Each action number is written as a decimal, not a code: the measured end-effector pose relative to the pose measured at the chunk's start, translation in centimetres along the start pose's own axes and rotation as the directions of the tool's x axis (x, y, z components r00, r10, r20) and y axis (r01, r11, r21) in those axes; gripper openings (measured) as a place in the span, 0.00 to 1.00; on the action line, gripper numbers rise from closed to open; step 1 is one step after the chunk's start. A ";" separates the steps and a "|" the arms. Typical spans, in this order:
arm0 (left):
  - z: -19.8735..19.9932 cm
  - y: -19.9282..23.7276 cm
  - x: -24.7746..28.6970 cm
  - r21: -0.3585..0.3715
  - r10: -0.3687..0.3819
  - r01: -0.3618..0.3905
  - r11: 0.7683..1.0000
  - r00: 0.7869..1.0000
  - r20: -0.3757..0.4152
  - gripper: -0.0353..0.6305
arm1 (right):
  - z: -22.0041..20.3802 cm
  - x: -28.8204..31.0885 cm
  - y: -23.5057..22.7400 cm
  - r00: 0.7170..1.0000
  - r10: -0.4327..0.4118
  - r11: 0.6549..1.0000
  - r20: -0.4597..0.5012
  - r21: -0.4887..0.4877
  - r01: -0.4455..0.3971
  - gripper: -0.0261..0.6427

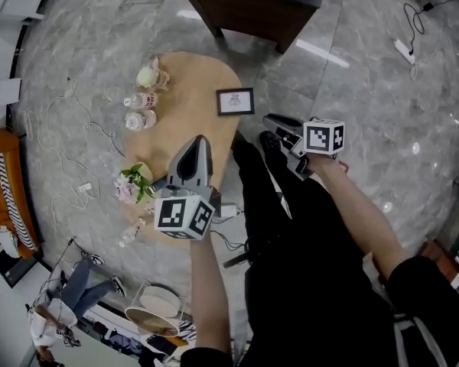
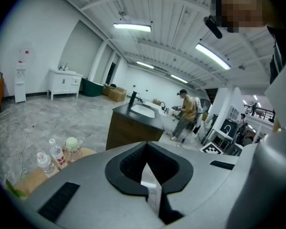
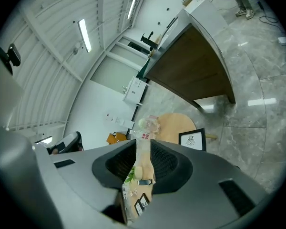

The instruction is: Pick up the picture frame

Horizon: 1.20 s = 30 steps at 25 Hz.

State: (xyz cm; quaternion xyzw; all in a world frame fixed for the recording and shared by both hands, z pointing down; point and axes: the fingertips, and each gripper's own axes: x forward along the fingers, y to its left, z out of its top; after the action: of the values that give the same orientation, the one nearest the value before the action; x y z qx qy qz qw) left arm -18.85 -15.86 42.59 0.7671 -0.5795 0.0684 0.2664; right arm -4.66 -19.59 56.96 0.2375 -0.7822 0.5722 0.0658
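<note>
The black picture frame with a white print stands on the right side of the oval wooden table. It also shows in the right gripper view, as the picture frame at the table's edge. My right gripper hovers just right of and below the frame, apart from it, its jaws slightly open and empty. My left gripper hangs over the table's near end, pointing toward the frame, its jaws closed to a thin slit on nothing.
Two water bottles, a lidded jar and a flower bunch sit on the table's left. A dark wooden counter stands beyond. Cables lie on the marble floor. A person stands far off.
</note>
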 end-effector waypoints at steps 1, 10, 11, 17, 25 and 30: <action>-0.5 0.6 0.7 0.000 -0.004 0.004 1.000 1.000 -0.006 0.07 | 0.0 0.6 -0.9 1.000 -0.013 1.000 0.008 0.004 0.013 0.12; -6.2 5.6 6.0 -0.035 -0.016 0.014 0.999 0.998 -0.061 0.07 | -2.0 6.7 -10.5 0.993 -0.117 0.990 -0.012 0.077 0.117 0.23; -7.0 6.0 6.4 -0.046 -0.018 0.015 0.999 0.997 -0.071 0.07 | -2.6 7.4 -11.7 0.991 -0.135 0.987 -0.023 0.088 0.137 0.24; -11.3 7.6 9.6 -0.085 -0.069 0.058 0.995 0.989 -0.134 0.07 | -5.3 11.8 -18.0 0.974 -0.215 0.960 -0.072 0.167 0.225 0.30; -14.3 9.3 12.6 -0.090 -0.113 0.098 0.991 0.976 -0.187 0.07 | -7.5 15.3 -24.3 0.942 -0.311 0.926 -0.128 0.183 0.331 0.36; -15.5 10.7 14.2 -0.086 -0.126 0.110 0.990 0.970 -0.206 0.07 | -7.9 17.4 -26.1 0.945 -0.298 0.923 -0.133 0.214 0.321 0.36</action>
State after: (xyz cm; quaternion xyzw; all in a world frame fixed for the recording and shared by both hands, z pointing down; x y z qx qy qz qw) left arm -21.01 -22.39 65.18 0.7784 -0.5033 0.1122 0.3581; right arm -9.65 -23.50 88.67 0.3357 -0.6582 0.6532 0.1655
